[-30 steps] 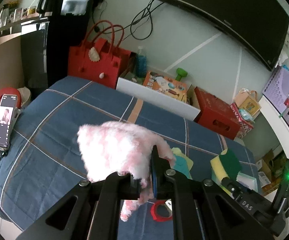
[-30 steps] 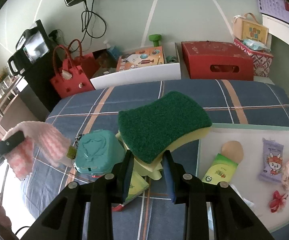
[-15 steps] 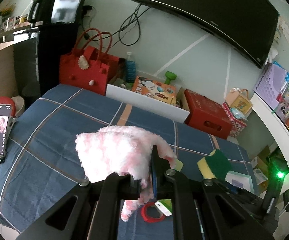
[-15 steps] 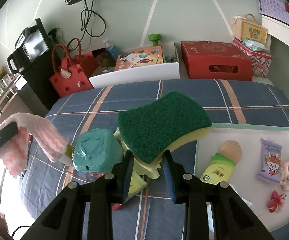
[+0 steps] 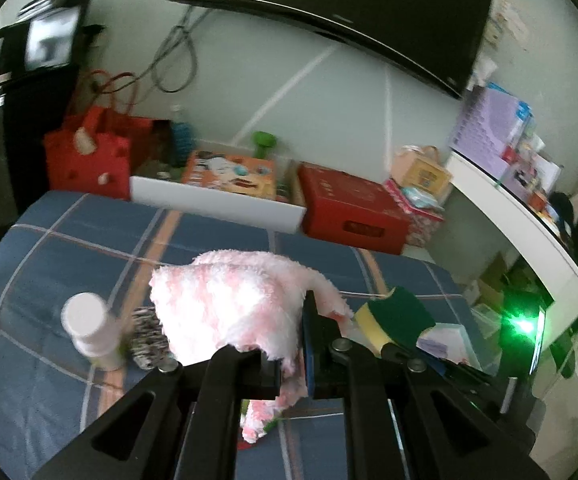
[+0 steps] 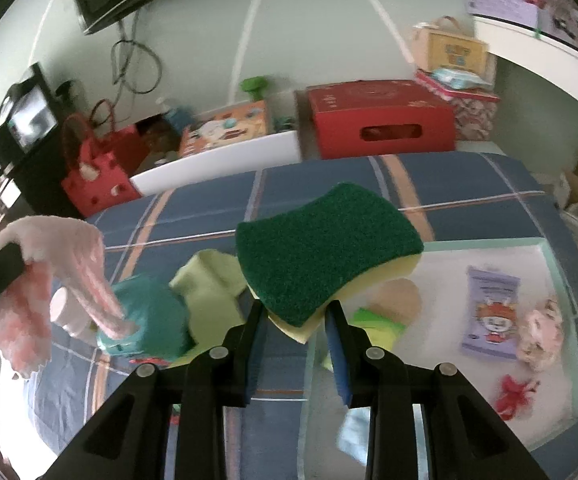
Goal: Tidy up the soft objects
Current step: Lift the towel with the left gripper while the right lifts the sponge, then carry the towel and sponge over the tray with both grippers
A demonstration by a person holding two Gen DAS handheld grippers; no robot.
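My left gripper (image 5: 291,354) is shut on a fluffy pink-and-white cloth (image 5: 233,304) and holds it above the blue plaid bed (image 5: 89,248); the cloth also shows at the left of the right wrist view (image 6: 65,264). My right gripper (image 6: 295,344) is shut on a green-and-yellow sponge (image 6: 325,256), held above the bed beside a white tray (image 6: 561,264). The sponge also shows in the left wrist view (image 5: 397,316). A teal pouch (image 6: 149,316) and a yellow-green cloth (image 6: 209,292) lie on the bed below.
The tray holds a purple packet (image 6: 489,312), a pink scrunchie (image 6: 541,332), a red bow (image 6: 513,392) and a green packet (image 6: 377,320). A white bottle (image 5: 89,332) stands on the bed. A red box (image 6: 381,120) and a red bag (image 5: 89,156) sit behind.
Both grippers have swung to the right over the bed with their loads. The white bottle has come into the left view, and the phone at the left edge has left it.
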